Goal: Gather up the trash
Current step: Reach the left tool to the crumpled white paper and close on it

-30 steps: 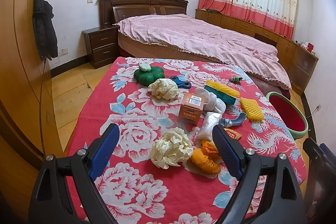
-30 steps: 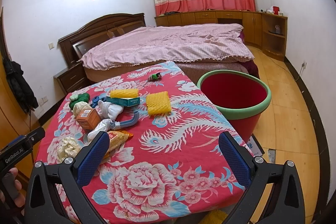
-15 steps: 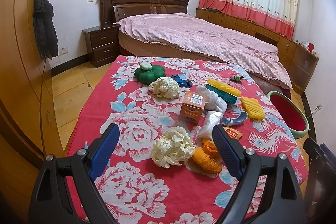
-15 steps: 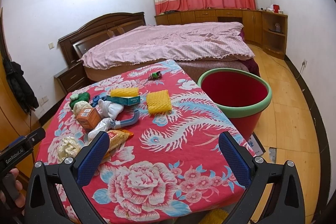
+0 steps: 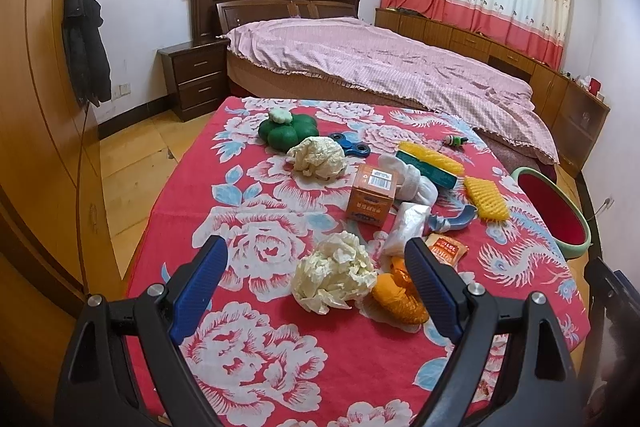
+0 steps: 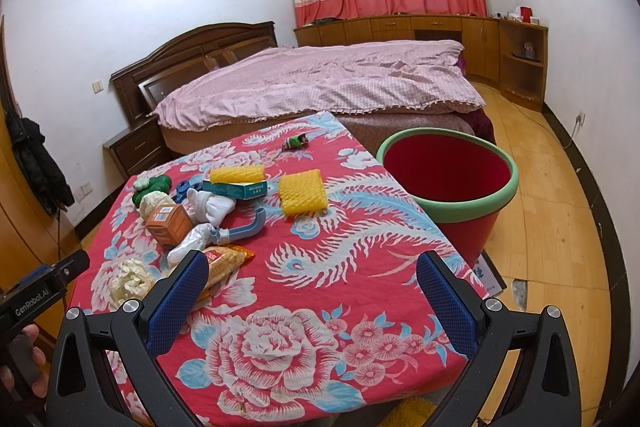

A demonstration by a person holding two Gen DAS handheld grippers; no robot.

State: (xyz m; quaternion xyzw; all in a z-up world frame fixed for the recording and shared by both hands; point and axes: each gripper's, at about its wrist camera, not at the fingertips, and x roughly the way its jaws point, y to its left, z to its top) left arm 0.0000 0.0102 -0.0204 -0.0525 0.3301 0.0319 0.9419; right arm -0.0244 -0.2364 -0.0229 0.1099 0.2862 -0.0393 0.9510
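A table with a red flowered cloth point(image 5: 256, 339) holds scattered items. A crumpled cream paper ball point(image 5: 334, 277) lies just ahead of my open, empty left gripper point(image 5: 316, 281), with orange netting point(image 5: 396, 297) beside it. A second paper ball point(image 5: 318, 159), an orange box point(image 5: 370, 197), a white plastic bag point(image 5: 406, 229) and a snack packet point(image 5: 446, 251) lie further on. The red bin with a green rim point(image 6: 448, 183) stands on the floor right of the table. My right gripper point(image 6: 312, 285) is open and empty above the table's near edge.
Also on the table: green toy point(image 5: 286, 131), blue spinner point(image 5: 352, 145), white socks point(image 5: 408, 181), teal box point(image 6: 236, 189), yellow foam nets point(image 6: 302, 191), blue curved piece point(image 6: 244, 229). A bed point(image 6: 320, 87) stands behind, a wardrobe point(image 5: 36, 147) to the left.
The left gripper has moved slightly forward and lower toward the near paper ball. The right gripper has barely moved. Both stay open.
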